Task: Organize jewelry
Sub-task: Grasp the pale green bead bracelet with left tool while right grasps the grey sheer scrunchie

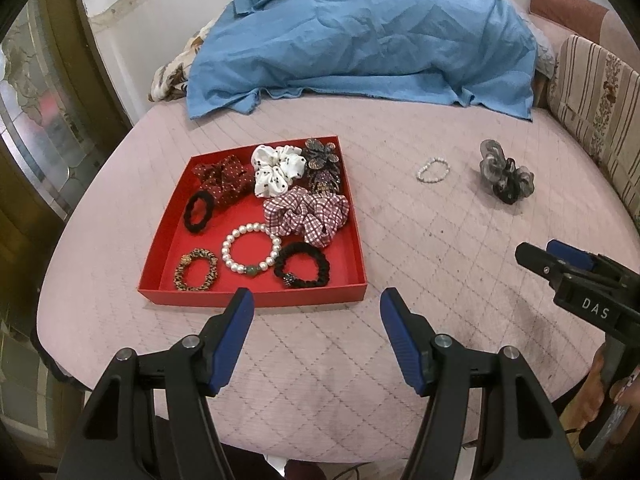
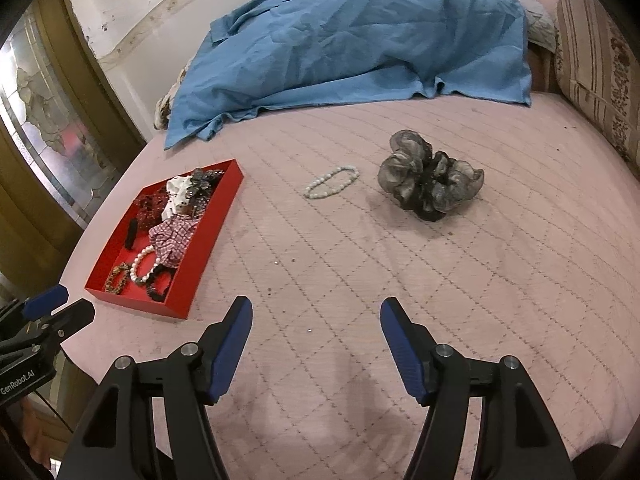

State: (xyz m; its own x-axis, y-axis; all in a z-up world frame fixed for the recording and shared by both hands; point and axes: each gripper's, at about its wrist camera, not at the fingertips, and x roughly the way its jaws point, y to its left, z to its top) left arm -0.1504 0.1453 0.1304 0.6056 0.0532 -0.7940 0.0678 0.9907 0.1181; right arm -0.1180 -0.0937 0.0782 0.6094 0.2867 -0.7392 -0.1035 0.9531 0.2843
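A red tray (image 1: 256,298) (image 2: 208,224) lies on the pink quilted bed and holds several scrunchies, hair ties and a large pearl bracelet (image 1: 251,249). A small white bead bracelet (image 1: 433,170) (image 2: 331,182) and a grey sheer scrunchie (image 1: 506,178) (image 2: 430,184) lie on the bed to the right of the tray. My left gripper (image 1: 316,308) is open and empty, just in front of the tray's near wall. My right gripper (image 2: 316,316) is open and empty, well short of the bracelet and the scrunchie; it also shows in the left wrist view (image 1: 560,260).
A blue cloth (image 1: 360,40) (image 2: 352,40) covers a heap at the back of the bed. A striped cushion (image 1: 596,92) (image 2: 600,64) stands at the right. A wooden-framed glass door (image 1: 44,120) is at the left, past the bed's edge.
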